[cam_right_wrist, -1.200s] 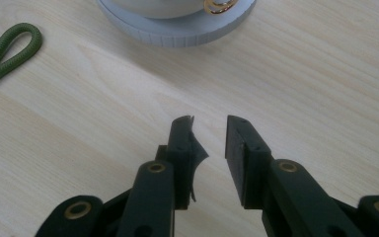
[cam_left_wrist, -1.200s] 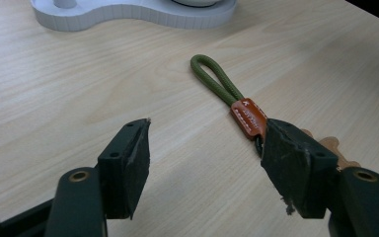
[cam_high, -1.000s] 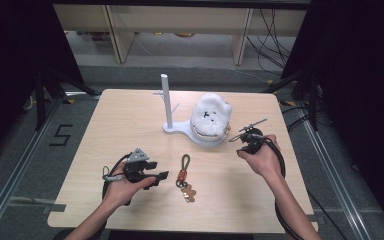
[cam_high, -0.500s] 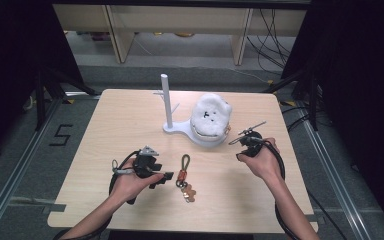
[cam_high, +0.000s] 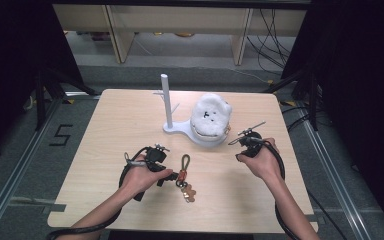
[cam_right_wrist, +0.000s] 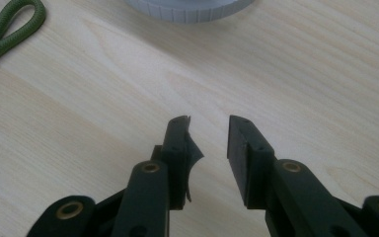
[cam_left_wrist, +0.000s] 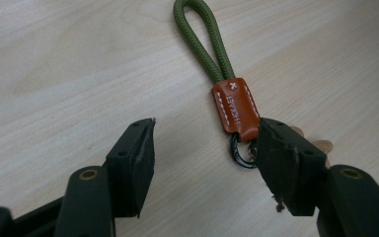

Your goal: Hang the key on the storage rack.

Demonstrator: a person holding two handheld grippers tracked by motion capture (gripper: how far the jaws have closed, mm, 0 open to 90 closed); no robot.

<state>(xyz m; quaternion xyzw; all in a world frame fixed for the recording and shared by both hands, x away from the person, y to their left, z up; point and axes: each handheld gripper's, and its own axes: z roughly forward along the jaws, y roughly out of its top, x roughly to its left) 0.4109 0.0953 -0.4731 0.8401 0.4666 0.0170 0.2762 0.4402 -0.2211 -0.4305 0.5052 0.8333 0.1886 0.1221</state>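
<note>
Jaws of left gripper [cam_left_wrist: 205, 148] spread wide, 1 jaw touching keychain [cam_left_wrist: 234, 106] flat on worktop [cam_high: 105, 130]. Right gripper [cam_right_wrist: 208, 136] parted, empty, idle near white stand [cam_high: 170, 125]. Approach step, likely. Next: centre on leather tab, then clench.

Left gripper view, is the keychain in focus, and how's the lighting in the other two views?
Left gripper view: orange leather tab and green cord loop sharp, stitching readable, jaw bases softer. Right gripper view: even light, soft glare on the table. High view: table bright, surroundings dark.
</note>
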